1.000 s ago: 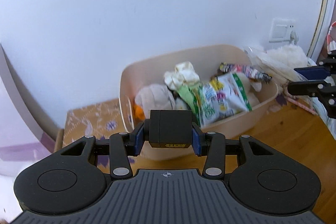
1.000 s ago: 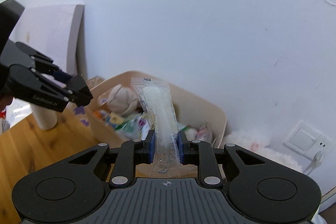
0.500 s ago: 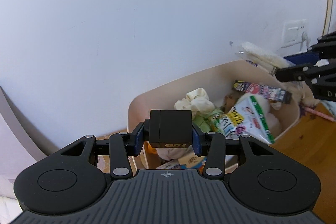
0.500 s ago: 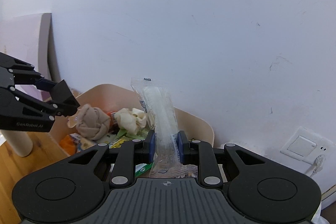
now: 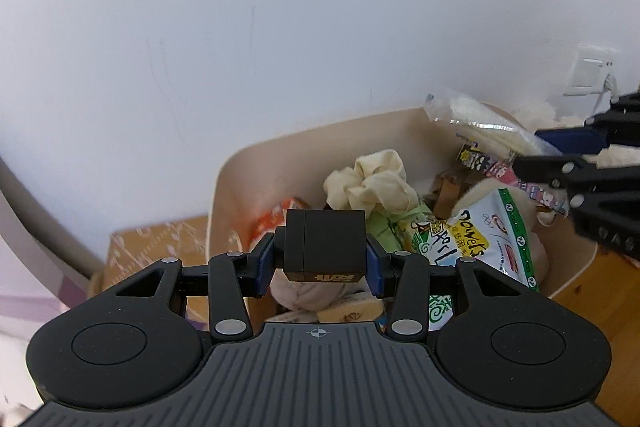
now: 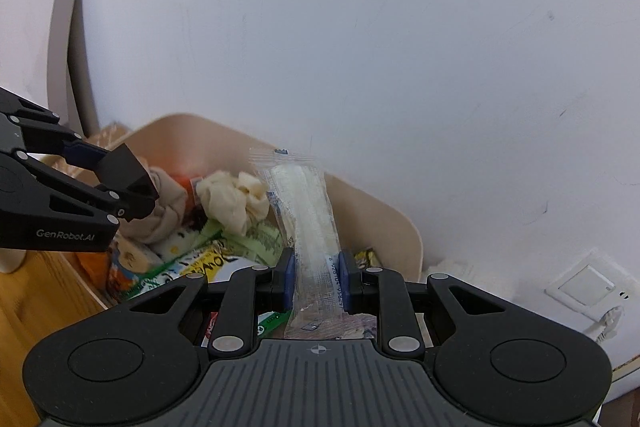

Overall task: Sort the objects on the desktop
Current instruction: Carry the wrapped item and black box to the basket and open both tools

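1. Our left hand-held gripper (image 5: 325,264) has its blue pads closed tight on a small black cube-shaped block with a yellow mark on its lower face (image 5: 325,245), and we hold it above the near-left part of a beige plastic bin with rounded corners (image 5: 224,183) that stands against the white wall.
2. Our right hand-held gripper (image 6: 317,281) is pinched on a long clear plastic sachet with a white filling (image 6: 306,211), which stands upright between the pads and sits over the bin's right side (from the left wrist view it reaches across the far right rim).
3. Neither item is released yet, so we judge both are in the drop stage: carried to the bin, not yet in it.
4. The bin already holds a good load: a crumpled cream cloth (image 5: 374,183), a white and green printed snack packet (image 5: 486,241), a beige knotted fabric bundle (image 6: 168,217), an orange printed pack (image 5: 270,223) and a striped candy-style wrapper (image 5: 494,167). We take these as sorted.
5. Left to do, as we judge it: open both sets of pads so the block and sachet fall inside.
6. Little of the wooden surface (image 5: 596,287) shows, so we cannot tell whether more items wait there (a patterned cardboard box (image 5: 156,247) sits to the bin's left).
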`<state>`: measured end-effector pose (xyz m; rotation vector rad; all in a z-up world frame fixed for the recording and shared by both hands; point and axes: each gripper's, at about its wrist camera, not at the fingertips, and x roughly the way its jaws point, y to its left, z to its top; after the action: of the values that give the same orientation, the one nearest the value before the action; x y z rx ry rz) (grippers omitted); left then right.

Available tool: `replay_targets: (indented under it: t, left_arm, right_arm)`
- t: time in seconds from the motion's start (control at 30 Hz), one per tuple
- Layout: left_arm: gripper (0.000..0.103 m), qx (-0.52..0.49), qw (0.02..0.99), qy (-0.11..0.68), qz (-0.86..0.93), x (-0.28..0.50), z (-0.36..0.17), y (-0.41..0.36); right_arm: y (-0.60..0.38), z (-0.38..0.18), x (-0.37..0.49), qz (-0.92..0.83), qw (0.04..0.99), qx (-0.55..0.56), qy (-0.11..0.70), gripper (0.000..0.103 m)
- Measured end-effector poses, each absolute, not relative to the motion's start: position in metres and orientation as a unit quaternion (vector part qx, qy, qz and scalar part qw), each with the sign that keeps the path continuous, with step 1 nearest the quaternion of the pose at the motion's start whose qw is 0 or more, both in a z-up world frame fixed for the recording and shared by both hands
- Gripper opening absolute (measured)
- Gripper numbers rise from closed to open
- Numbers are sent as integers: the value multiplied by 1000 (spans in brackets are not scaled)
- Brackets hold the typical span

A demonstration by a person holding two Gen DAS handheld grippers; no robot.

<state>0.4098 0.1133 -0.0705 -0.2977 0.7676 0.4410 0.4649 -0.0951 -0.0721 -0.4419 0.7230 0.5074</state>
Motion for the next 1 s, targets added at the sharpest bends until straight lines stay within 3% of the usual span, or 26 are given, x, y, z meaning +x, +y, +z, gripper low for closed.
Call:
replay_targets:
  t: [0.43, 0.47, 0.5, 0.57, 0.63, 0.7, 0.87, 1.0]
  left_arm:
    - [47, -163, 884, 383, 212, 420, -85, 115]
    - [53, -166, 884, 383, 209, 421, -85, 115]
    - [63, -171, 885, 381, 206, 421, -85, 116]
    - [74, -181, 884, 379, 206, 421, -85, 117]
    - [76, -188, 882, 377, 213, 422, -83, 119]
    - [78, -195, 880, 375, 217, 422, -82, 121]
    - [78, -201, 879, 370, 222, 419, -80, 124]
    - [78, -193, 882, 368, 222, 412, -73, 121]
  right_arm:
    - [-77, -98, 473, 224, 864, -236, 383, 23]
    - [-76, -98, 473, 223, 865, -236, 384, 34]
    - [-76, -97, 472, 222, 866, -236, 381, 35]
    - [-79, -93, 470, 224, 870, -232, 373, 52]
    - [-81, -89, 467, 221, 874, -229, 366, 65]
    - [-82, -85, 466, 222, 878, -224, 360, 68]
    - [-89, -75, 457, 223, 889, -196, 349, 93]
    - [-99, -70, 450, 207, 898, -166, 351, 102]
